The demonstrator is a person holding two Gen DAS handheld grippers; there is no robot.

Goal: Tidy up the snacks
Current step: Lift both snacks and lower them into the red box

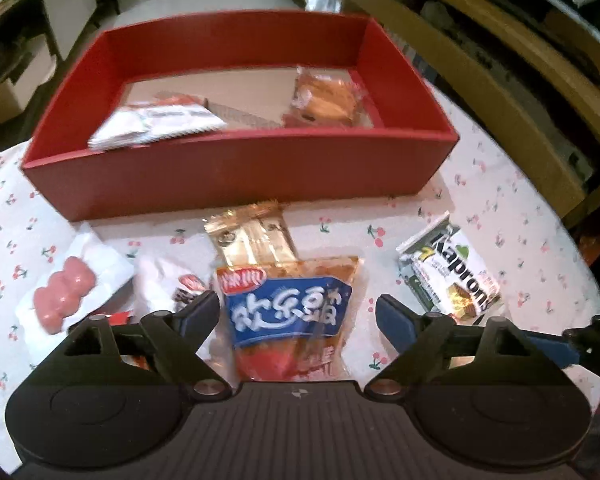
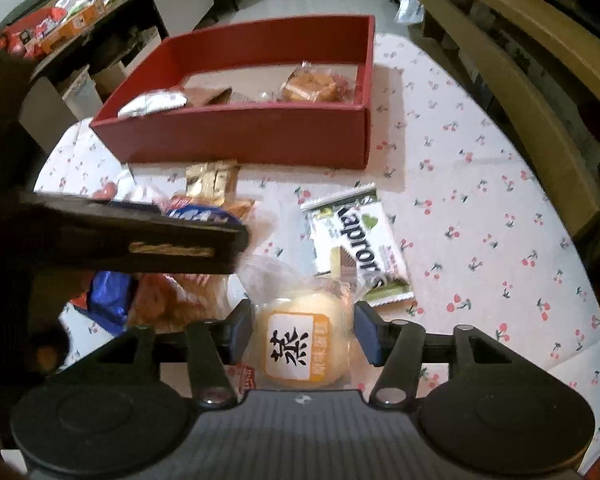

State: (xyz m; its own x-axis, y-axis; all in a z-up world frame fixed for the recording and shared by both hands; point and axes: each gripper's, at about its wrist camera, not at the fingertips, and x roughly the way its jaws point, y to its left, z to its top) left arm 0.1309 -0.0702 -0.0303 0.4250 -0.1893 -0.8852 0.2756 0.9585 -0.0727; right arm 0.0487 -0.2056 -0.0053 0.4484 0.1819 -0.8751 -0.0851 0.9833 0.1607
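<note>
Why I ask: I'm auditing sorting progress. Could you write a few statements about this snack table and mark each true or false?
The red box already holds snack packets. True.
The Kaprons packet lies inside the box. False: it lies on the cherry-print tablecloth, in front of the box.
The left hand-held gripper is open over the blue-and-orange pouch. True.
The round bun pack sits in the box. False: it is outside, between the right hand-held gripper's fingers.
</note>
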